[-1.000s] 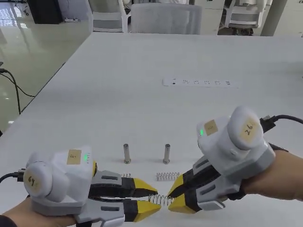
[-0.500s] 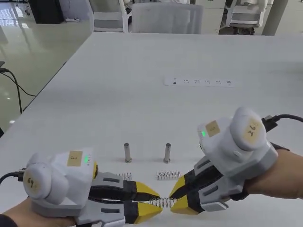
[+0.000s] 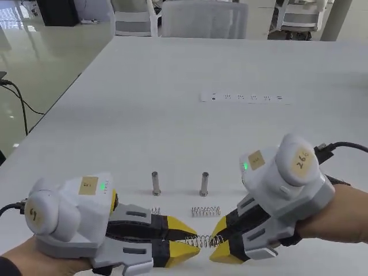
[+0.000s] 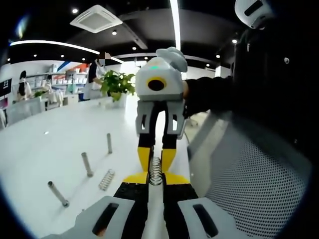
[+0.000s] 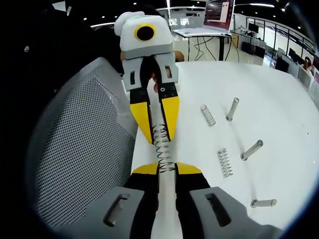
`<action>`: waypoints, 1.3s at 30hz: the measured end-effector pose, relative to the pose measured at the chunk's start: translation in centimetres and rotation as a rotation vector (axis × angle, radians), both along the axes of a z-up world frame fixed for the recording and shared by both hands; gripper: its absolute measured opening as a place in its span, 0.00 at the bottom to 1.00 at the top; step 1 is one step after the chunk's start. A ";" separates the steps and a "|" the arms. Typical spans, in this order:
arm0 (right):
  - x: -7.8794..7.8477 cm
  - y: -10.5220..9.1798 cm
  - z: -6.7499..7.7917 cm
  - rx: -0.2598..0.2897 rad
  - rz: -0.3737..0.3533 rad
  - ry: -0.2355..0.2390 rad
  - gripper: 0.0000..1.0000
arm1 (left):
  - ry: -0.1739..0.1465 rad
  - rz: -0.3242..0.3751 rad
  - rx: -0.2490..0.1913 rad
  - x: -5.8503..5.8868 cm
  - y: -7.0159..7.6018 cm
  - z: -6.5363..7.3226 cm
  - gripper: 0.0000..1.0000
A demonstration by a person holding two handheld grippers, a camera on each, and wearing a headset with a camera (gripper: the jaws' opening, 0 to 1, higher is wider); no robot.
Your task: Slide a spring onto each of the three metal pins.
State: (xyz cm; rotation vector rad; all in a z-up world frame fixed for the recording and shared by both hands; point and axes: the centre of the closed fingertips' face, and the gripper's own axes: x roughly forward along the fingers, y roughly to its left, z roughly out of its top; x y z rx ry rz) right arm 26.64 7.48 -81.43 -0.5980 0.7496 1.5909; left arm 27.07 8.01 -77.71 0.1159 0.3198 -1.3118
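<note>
Three bare metal pins stand upright in a row on the white table (image 3: 172, 115): pin (image 4: 108, 143), pin (image 4: 87, 164) and pin (image 4: 57, 193). The head view has two of them, one pin (image 3: 155, 183) and another pin (image 3: 204, 183). My left gripper (image 3: 198, 241) and right gripper (image 3: 211, 246) meet tip to tip at the near edge. A small spring (image 3: 202, 240) bridges them, with both pairs of jaws closed on its ends. The held spring (image 5: 162, 144) runs from my right gripper (image 5: 167, 169) into the left gripper (image 5: 158, 139).
Two loose springs lie flat near the pins: one spring (image 3: 205, 211) and a second spring (image 3: 155, 211) partly behind the left gripper. A white power strip (image 3: 244, 98) is set into the table farther back. Chairs (image 3: 204, 20) stand at the far edge.
Both grippers stay tip to tip on the spring, at most a little closer together. The head camera has tilted slightly, shifting the picture down.
</note>
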 end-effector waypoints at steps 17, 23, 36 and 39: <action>0.1 1.6 3.3 0.093 -0.026 0.001 0.08 | 0.018 0.018 0.019 0.2 0.3 -1.0 0.02; -0.1 2.1 3.5 0.078 -0.013 -0.005 0.08 | 0.023 0.023 0.023 0.3 0.4 -1.2 0.02; 0.0 2.4 3.3 0.031 0.012 -0.025 0.08 | 0.024 0.029 0.041 0.3 0.5 -1.5 0.02; -0.2 2.6 3.4 0.035 0.016 -0.019 0.08 | 0.024 0.028 0.045 0.2 0.4 -1.5 0.02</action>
